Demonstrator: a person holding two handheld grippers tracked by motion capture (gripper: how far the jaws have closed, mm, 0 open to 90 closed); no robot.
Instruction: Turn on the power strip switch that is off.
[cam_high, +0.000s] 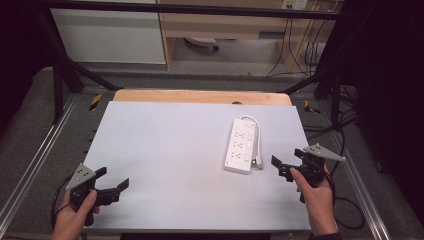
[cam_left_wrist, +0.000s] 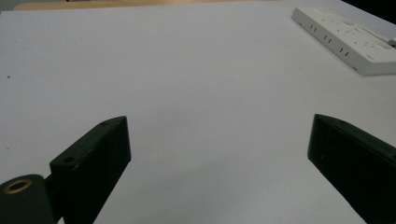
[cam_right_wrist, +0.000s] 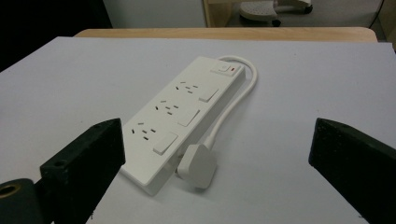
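A white power strip lies flat on the pale mat, right of centre, with three sockets and a red switch at its far end. Its white cable loops along its right side and ends in a white plug lying beside its near end. My right gripper is held open just right of the strip, jaws wide with nothing between them. In its own view the strip lies ahead. My left gripper is open near the front left corner, far from the strip.
A wooden table edge runs behind the mat. Metal frame rails border both sides, and black posts rise at the back corners. Cables trail on the floor at the right. A white cabinet stands beyond.
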